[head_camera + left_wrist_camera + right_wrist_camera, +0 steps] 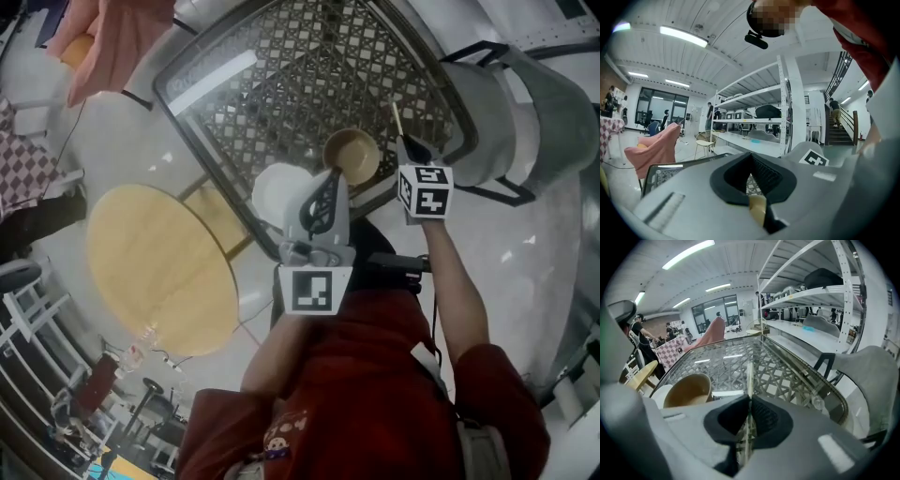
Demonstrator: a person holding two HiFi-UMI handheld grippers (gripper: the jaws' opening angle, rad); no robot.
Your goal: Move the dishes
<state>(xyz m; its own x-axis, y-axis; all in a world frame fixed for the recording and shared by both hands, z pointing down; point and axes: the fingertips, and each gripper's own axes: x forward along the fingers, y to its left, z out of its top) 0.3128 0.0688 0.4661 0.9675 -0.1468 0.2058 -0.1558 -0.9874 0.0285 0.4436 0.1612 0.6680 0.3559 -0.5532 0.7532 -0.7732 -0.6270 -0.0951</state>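
Over the glass table point(281, 84), left gripper point(752, 180) clamps the brown bowl point(354, 157), right gripper point(749, 404) a chopstick point(750, 378); white dish point(277, 192) beside.

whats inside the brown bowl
The bowl looks empty: only its bare brown inside shows. The left hand-held gripper grips the near rim and covers that edge of the inside, so nothing can be seen there.
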